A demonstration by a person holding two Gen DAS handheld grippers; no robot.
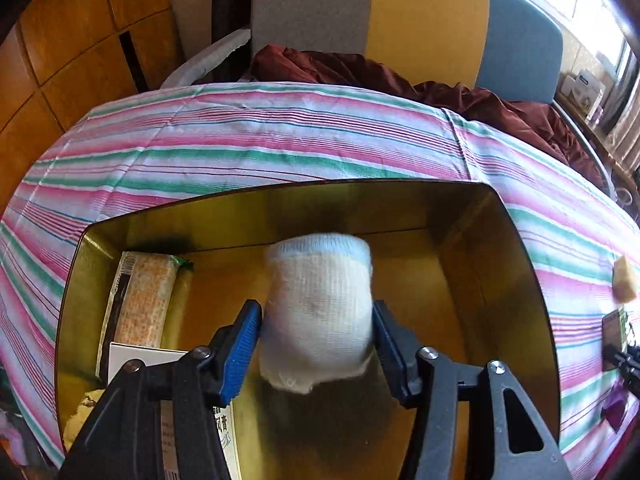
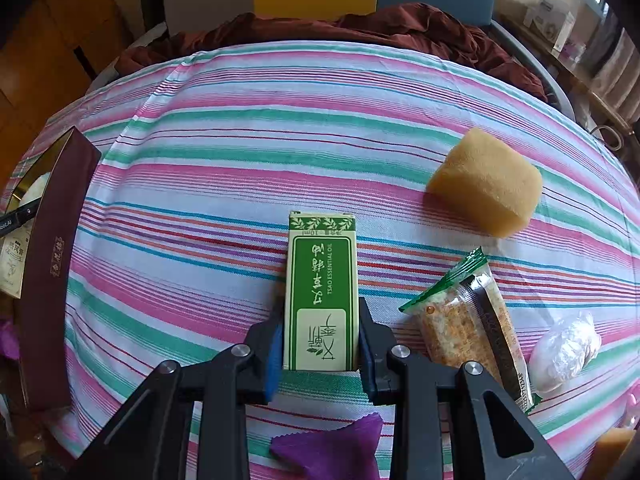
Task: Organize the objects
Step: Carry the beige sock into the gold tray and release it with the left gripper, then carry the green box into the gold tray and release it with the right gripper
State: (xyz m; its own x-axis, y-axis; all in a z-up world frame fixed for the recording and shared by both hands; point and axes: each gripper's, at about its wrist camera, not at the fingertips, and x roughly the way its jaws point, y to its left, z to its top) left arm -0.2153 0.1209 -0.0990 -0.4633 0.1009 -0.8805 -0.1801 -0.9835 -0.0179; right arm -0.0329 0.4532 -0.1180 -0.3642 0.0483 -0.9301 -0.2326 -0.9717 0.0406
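Note:
My left gripper (image 1: 318, 332) is shut on a rolled white sock (image 1: 320, 308) and holds it above the inside of a gold-lined box (image 1: 500, 248). In the box lie a cracker packet (image 1: 140, 300), a white carton (image 1: 136, 354) and a printed box (image 1: 226, 436). My right gripper (image 2: 320, 338) is shut on a green essential-oil box (image 2: 322, 292) over the striped tablecloth (image 2: 280, 152). The gold-lined box shows from outside, maroon, at the left of the right wrist view (image 2: 52, 272).
On the cloth right of the green box lie a yellow sponge (image 2: 486, 188), a cracker packet (image 2: 468, 320) and a white plastic-wrapped ball (image 2: 566, 352). A purple cloth (image 2: 332, 448) lies near the front edge. Dark red fabric (image 2: 360, 28) and chairs stand behind the table.

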